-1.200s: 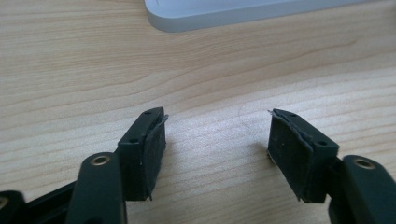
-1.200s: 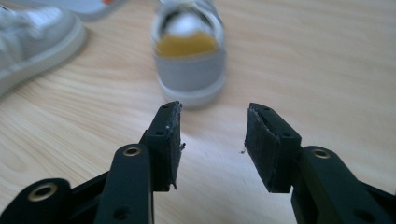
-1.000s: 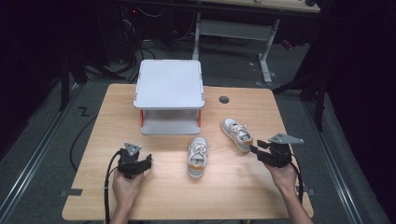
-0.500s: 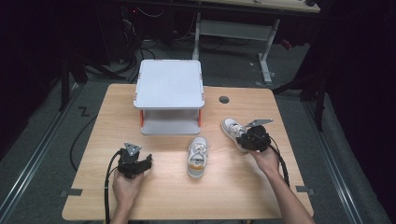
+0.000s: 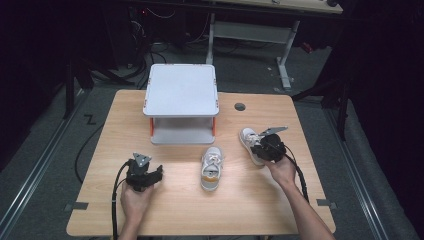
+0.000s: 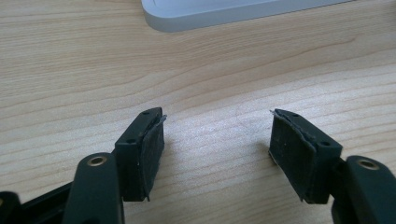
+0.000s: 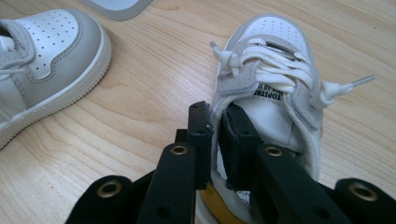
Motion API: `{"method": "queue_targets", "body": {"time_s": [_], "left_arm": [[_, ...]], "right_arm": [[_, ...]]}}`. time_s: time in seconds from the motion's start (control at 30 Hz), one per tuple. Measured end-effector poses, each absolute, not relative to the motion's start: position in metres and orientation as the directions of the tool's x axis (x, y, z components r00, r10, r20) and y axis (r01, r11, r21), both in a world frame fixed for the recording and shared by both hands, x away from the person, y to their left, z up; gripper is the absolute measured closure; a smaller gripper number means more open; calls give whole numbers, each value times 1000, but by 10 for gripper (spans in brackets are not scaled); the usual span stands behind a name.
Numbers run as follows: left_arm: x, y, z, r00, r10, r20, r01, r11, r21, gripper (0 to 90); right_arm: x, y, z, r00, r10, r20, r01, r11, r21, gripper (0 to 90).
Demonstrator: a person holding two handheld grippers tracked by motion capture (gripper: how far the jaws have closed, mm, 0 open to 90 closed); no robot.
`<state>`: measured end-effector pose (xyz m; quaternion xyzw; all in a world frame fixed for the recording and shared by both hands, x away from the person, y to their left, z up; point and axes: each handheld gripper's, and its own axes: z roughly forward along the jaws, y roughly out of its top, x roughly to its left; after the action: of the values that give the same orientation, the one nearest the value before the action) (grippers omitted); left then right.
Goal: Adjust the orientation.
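On the wooden table [image 5: 165, 215], before the white two-tier shelf [image 5: 182, 90], the right gripper [image 7: 217, 135] has just closed its jaws on the side wall of the right-hand shoe [image 7: 275, 93], so lifting likely comes next, while the left gripper [image 6: 217, 144] rests with jaws wide and empty.

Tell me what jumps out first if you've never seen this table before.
The right tool has just closed its jaws on the side wall of a small white sneaker at the table's right. A second sneaker lies alone mid-table, in front of a white two-tier shelf with orange posts. The left tool rests open on bare wood at the left.
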<state>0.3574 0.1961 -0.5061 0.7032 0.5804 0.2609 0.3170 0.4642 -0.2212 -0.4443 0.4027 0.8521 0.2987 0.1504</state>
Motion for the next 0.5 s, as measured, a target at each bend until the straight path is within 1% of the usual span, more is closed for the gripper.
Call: {"method": "queue_targets", "body": {"time_s": [0.27,0.5], "left_arm": [[357,196,-506,190,982,-1,651,-125,749,354],[357,196,-506,190,982,-1,651,-125,749,354]], "right_arm": [[451,-230,-436,-613,790,-7,602,472,644,840],[433,-239,-429,-606,795,-3,597,458,659,843]]}}
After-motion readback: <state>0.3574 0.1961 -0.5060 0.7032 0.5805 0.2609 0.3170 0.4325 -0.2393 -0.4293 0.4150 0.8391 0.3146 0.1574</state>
